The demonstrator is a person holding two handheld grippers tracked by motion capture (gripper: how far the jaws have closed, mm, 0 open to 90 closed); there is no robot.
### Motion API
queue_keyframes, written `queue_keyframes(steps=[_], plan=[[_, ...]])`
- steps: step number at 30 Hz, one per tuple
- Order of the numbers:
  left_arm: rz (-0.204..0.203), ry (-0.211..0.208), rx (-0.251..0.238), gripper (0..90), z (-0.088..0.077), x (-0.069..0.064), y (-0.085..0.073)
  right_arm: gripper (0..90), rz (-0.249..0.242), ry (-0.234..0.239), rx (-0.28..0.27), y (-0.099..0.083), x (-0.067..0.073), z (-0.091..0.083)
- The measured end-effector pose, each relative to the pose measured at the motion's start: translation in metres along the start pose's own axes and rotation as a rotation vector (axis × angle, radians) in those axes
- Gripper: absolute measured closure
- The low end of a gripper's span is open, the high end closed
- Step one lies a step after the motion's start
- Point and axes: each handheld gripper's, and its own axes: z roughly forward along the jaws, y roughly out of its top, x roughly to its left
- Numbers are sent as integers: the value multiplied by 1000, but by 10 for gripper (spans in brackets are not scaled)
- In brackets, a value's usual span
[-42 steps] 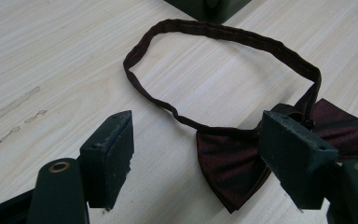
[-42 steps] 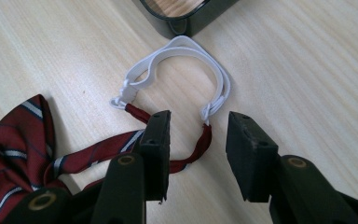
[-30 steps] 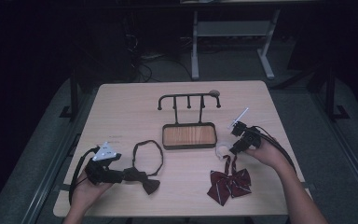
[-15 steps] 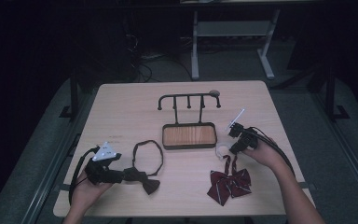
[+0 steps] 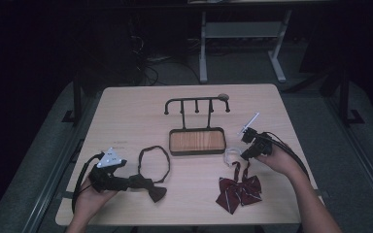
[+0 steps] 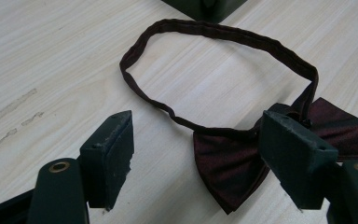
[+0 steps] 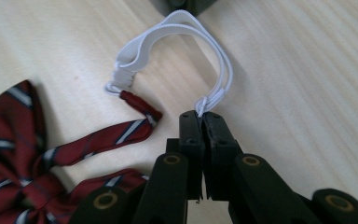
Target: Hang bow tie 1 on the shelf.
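A dark maroon bow tie (image 6: pixel 233 163) with a looped strap (image 5: pixel 154 160) lies at the front left of the table. My left gripper (image 6: pixel 198 130) rests low over it, open, with one wing of the bow between its jaws and no pad pressing on it. A red striped bow tie (image 5: pixel 239 191) lies at the front right, and its white elastic band (image 7: pixel 179 21) arches toward the stand. My right gripper (image 7: pixel 204 119) has just been closing. Its jaws are now together and pinch the near end of that white band.
A black stand with a wooden base (image 5: pixel 197 141) and a bar of hooks (image 5: pixel 196 102) sits mid-table, just beyond both ties. The wooden table (image 5: pixel 136 111) has bare room at the back and left. Cables trail from both grippers toward the front edge.
The right gripper has shifted only slightly beside the white loop. The left hand, both bow ties and the stand lie as before.
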Motion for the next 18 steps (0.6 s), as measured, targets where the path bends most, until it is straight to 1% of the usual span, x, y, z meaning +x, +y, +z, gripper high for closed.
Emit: queue_keyframes(steps=[1, 2, 4, 5, 6, 7, 8, 9, 11, 12, 13, 14, 15, 17, 18], plan=[[0, 0, 0, 273, 0, 0, 0, 871, 0, 0, 0, 0, 0, 0], [1, 0, 1, 273, 0, 0, 0, 871, -11, 23, -19, -2, 2, -4], [-1, -1, 0, 273, 0, 0, 0, 871, -16, 38, -41, -3, 4, -10], [-1, -1, 0, 273, 0, 0, 0, 871, -16, 38, -41, -3, 4, -10], [-1, -1, -1, 273, 0, -1, 0, 871, -17, 49, -60, -4, 6, -15], [-1, -1, -1, 273, 0, -1, 0, 871, -17, 49, -60, -4, 6, -15], [-1, 0, -4, 273, 1, -1, 0, 871, -26, 53, -62, -5, 7, -19], [-2, 0, -3, 273, 1, -1, 0, 871, -36, 39, -57, -6, 7, -20], [-1, 0, 1, 273, 1, -1, 0, 871, -44, 35, -59, -6, 8, -22], [-1, -1, 6, 274, 1, -1, 0, 870, -55, 33, -66, -6, 10, -27], [-1, -1, 6, 273, 1, -1, 0, 870, -55, 33, -66, -6, 10, -27], [0, 1, 5, 273, 1, -1, 0, 868, -75, 41, -72, -7, 11, -31], [0, 1, 5, 273, 1, -1, 0, 868, -75, 41, -72, -7, 11, -31], [-1, 2, 0, 273, 2, 0, 0, 867, -96, 31, -76, -7, 14, -37], [-2, 2, 1, 273, 2, 0, 0, 867, -96, 32, -87, -7, 15, -39]])
